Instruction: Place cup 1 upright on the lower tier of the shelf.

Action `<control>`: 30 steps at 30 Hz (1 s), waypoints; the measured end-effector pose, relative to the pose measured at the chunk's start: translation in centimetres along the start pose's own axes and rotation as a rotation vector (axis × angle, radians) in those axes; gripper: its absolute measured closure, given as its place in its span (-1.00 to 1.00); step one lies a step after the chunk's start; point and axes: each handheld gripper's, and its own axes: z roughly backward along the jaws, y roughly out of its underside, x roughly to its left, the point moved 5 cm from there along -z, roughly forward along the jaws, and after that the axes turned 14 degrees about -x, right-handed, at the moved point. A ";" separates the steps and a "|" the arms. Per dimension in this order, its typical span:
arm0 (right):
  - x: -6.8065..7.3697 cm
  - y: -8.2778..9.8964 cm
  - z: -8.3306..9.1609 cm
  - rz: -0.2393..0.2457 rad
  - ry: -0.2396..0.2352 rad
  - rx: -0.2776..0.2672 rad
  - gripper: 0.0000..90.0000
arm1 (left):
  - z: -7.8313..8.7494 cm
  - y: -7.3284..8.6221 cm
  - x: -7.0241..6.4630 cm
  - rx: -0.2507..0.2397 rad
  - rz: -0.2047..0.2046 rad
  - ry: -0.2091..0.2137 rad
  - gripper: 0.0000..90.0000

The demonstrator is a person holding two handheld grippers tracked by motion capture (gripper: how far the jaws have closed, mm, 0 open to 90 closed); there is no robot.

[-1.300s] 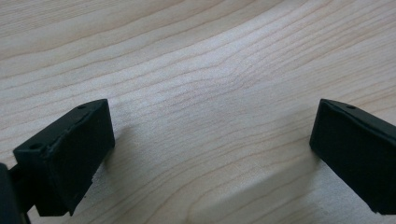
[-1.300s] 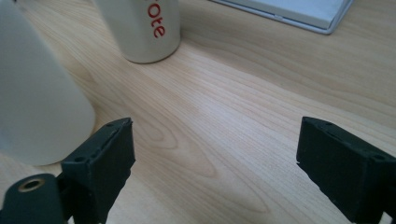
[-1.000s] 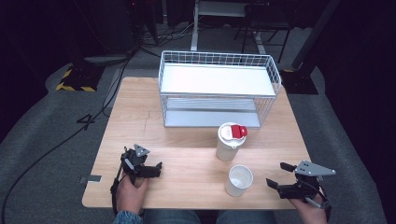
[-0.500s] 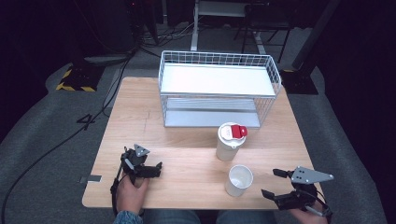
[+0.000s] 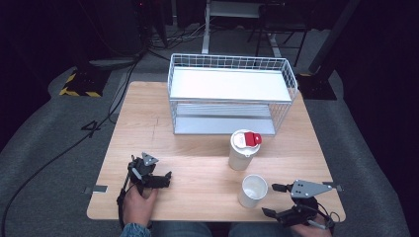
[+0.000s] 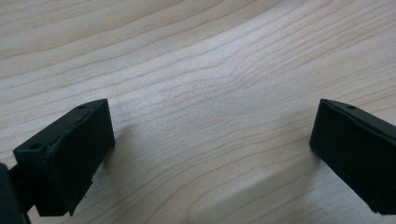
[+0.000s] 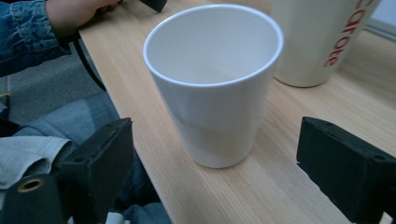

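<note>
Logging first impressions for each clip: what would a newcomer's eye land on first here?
Probably the white wire basket rack at the table's far edge, then the lidded cream tumbler with a red flip cap before it. Nearer, the open right gripper faces an empty white cup.

The tall lidded container (image 7: 322,42) is running off the right gripper view's top edge, cutting its red lettering short.

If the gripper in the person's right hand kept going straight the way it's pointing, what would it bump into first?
Most likely the white cup: it stands dead ahead of the open right gripper, not yet between the jaws. The lidded tumbler stands farther back.
</note>
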 end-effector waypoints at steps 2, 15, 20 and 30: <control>0.0 0.2 -0.3 -0.004 -0.003 0.008 -0.74 | 0.0 0.0 0.0 -0.001 0.000 0.000 -0.99; -1.0 1.9 -3.9 -0.004 -0.007 0.050 -0.73 | 0.0 0.0 0.0 -0.001 0.001 0.000 -0.99; -1.2 2.2 -4.7 -0.015 -0.020 0.051 -0.71 | 0.0 0.0 0.0 -0.001 0.000 0.000 -0.99; -1.1 2.2 -5.7 0.005 -0.035 0.009 -0.70 | 0.0 0.0 0.0 -0.001 0.000 0.000 -0.99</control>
